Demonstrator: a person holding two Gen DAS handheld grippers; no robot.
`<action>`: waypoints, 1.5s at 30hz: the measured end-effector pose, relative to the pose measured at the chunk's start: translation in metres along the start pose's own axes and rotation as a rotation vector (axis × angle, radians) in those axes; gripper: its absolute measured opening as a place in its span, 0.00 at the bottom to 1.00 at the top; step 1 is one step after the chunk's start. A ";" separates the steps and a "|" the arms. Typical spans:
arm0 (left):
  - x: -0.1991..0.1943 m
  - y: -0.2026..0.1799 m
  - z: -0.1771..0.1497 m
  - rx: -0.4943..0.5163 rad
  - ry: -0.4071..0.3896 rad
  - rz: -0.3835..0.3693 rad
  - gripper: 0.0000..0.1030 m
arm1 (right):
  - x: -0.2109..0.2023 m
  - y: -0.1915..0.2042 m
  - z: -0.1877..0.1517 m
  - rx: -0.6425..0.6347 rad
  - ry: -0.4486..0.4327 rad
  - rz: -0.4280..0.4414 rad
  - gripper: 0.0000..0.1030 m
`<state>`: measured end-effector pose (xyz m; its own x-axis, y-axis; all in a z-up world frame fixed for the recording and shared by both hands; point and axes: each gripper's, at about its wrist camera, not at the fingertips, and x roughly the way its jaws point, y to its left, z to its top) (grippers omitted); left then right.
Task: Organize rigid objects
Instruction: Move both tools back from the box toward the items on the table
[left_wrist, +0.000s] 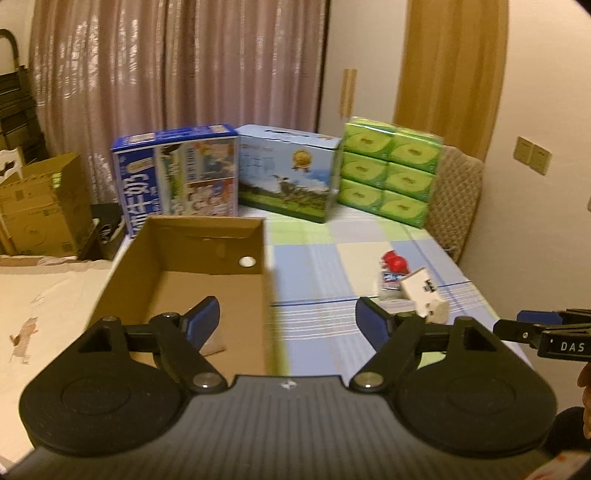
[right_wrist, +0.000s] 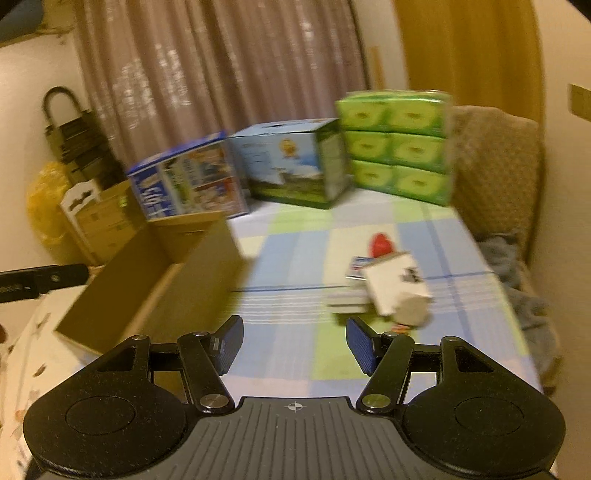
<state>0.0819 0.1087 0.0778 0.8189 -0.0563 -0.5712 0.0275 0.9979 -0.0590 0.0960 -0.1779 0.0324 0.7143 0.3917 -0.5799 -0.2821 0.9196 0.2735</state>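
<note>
Right wrist view is smeared with blur; the small heap mid-right, white box (right_wrist: 397, 286) and red-capped item (right_wrist: 381, 244), is hard to read. Left gripper (left_wrist: 288, 325) hovers over the cardboard box (left_wrist: 192, 273), lower left, nearly bare inside, jaws spread. Right gripper (right_wrist: 294, 345) jaws released, holding nothing.

White letters "DAS" stand on the right gripper (left_wrist: 532, 328); other print is unreadable.
</note>
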 end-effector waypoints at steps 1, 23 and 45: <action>0.003 -0.006 0.001 0.004 0.001 -0.010 0.75 | -0.002 -0.009 -0.001 0.009 0.000 -0.015 0.57; 0.098 -0.100 -0.029 0.117 0.091 -0.102 0.75 | 0.011 -0.114 -0.034 0.115 0.056 -0.138 0.57; 0.207 -0.118 -0.063 0.137 0.131 -0.105 0.75 | 0.126 -0.129 -0.038 -0.012 0.133 -0.074 0.57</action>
<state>0.2119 -0.0223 -0.0847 0.7261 -0.1554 -0.6698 0.1937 0.9809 -0.0175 0.1982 -0.2464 -0.1048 0.6428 0.3228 -0.6947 -0.2398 0.9461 0.2177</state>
